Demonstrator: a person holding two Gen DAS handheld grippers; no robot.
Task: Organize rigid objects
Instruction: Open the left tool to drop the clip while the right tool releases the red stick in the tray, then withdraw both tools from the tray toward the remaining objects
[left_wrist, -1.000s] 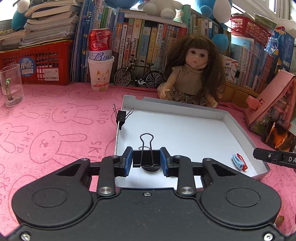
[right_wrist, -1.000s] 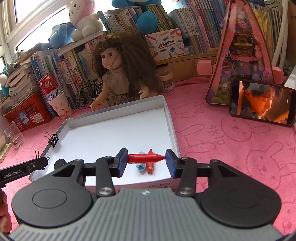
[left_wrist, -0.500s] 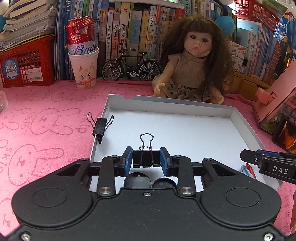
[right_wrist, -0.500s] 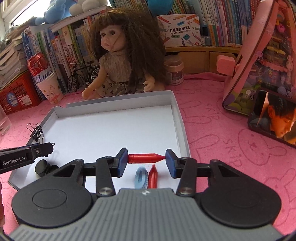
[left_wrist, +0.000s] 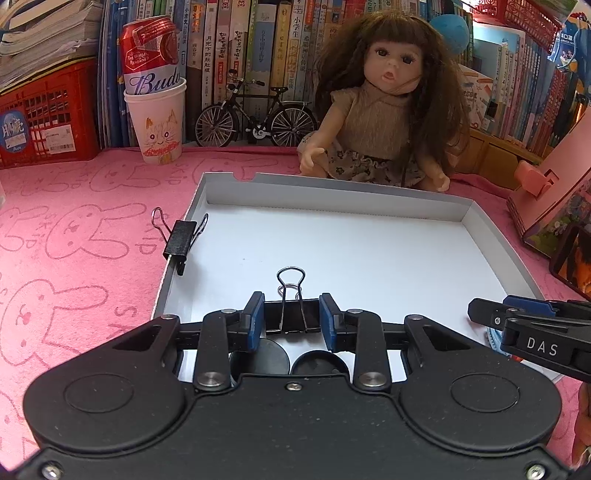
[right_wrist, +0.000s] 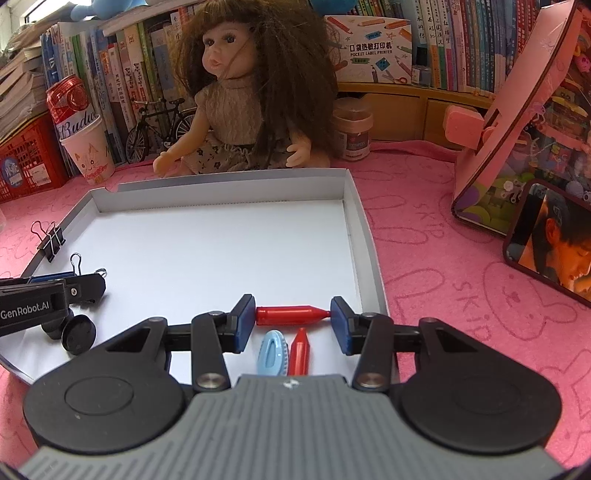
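My left gripper (left_wrist: 291, 317) is shut on a black binder clip (left_wrist: 291, 314) and holds it over the front left of the white shallow box (left_wrist: 332, 195). Two black round caps (left_wrist: 269, 356) lie in the box under it. A second binder clip (left_wrist: 181, 240) sits clipped on the box's left wall. My right gripper (right_wrist: 293, 315) is shut on a red crayon-shaped clip (right_wrist: 291, 315), held end to end, over the box's front right. Below it lie a blue hair clip (right_wrist: 271, 352) and another red clip (right_wrist: 300, 350). The left gripper also shows in the right wrist view (right_wrist: 85, 286).
A doll (left_wrist: 384, 107) sits right behind the box. A paper cup with a red can (left_wrist: 157, 92), a model bicycle (left_wrist: 255, 118), a red crate (left_wrist: 40, 114) and books line the back. A pink toy house (right_wrist: 524, 122) and a phone (right_wrist: 550, 240) stand right.
Both grippers have moved forward and lower over the box with their objects still held. The black caps have come into view under the left gripper.
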